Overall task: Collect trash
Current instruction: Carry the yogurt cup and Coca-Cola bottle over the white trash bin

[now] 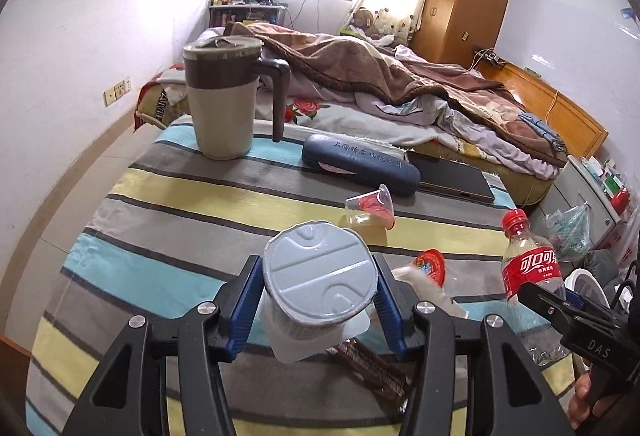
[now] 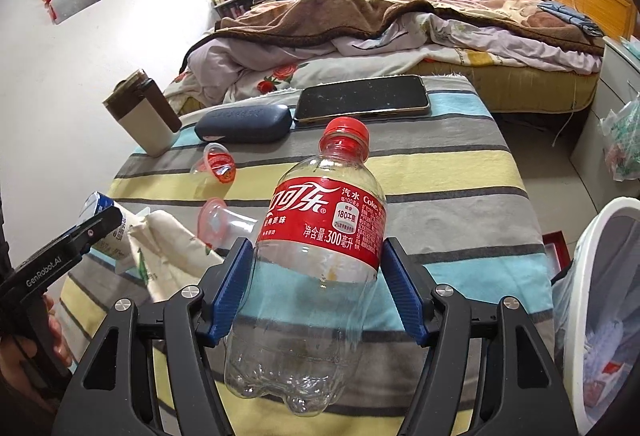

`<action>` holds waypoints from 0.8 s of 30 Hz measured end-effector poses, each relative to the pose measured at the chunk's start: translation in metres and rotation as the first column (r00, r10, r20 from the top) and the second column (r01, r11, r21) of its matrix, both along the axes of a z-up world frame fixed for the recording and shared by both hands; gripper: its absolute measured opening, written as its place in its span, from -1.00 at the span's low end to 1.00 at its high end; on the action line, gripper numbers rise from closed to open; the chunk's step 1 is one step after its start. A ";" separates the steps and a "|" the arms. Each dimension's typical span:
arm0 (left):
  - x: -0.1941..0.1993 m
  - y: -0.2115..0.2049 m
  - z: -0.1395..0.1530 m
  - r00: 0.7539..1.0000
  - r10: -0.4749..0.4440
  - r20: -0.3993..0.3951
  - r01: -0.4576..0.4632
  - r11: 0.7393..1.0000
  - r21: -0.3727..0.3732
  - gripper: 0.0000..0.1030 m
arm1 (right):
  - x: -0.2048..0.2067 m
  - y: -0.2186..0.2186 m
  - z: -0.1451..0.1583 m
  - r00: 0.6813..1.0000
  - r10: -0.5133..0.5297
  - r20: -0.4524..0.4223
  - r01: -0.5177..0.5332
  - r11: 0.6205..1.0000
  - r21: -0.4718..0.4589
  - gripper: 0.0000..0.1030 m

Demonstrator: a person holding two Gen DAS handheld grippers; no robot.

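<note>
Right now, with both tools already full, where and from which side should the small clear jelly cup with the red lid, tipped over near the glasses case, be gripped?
Grip the jelly cup across its clear tapered body, just behind the red lid rim. It lies on its side on the striped cloth, so come from above with the fingers straddling the body. The glasses case sits close behind it, so approach from the near side.

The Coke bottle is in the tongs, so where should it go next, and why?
Probably swing the right tongs to the right and carry the empty Coke bottle over the white bin. The blue pads already clamp the bottle clear of the striped cloth, and the bin stands open just beside the table.
</note>
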State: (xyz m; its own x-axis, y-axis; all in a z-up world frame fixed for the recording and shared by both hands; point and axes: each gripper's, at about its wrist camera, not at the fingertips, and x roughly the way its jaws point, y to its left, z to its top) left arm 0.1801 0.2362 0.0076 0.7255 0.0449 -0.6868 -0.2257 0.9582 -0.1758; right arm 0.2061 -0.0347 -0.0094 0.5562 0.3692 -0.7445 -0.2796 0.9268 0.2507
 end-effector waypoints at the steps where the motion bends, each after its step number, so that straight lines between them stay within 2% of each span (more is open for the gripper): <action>1: -0.003 -0.001 0.003 1.000 0.000 0.006 0.000 1.000 0.003 0.04 | -0.002 -0.001 0.001 1.000 0.002 0.003 -0.002 1.000 0.000 0.30; 11: -0.031 -0.020 0.021 0.999 -0.026 0.035 0.025 1.000 0.013 0.04 | -0.022 -0.012 0.014 0.999 0.010 0.033 -0.010 1.000 0.005 0.30; 14: -0.038 -0.034 0.027 0.998 -0.045 0.047 0.043 0.998 0.041 0.04 | -0.028 -0.017 0.016 0.999 0.006 0.038 -0.006 1.000 0.003 0.30; 24: -0.051 -0.079 0.037 0.991 -0.121 0.065 0.117 0.992 0.053 0.04 | -0.043 -0.044 0.023 0.997 -0.038 0.065 0.039 0.999 -0.002 0.30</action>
State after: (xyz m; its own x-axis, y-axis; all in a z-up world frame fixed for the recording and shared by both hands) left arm 0.1292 0.1573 0.0447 0.7726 -0.0125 -0.6348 -0.0986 0.9853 -0.1394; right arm 0.1628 -0.0787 0.0140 0.6169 0.3444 -0.7077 -0.2593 0.9379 0.2304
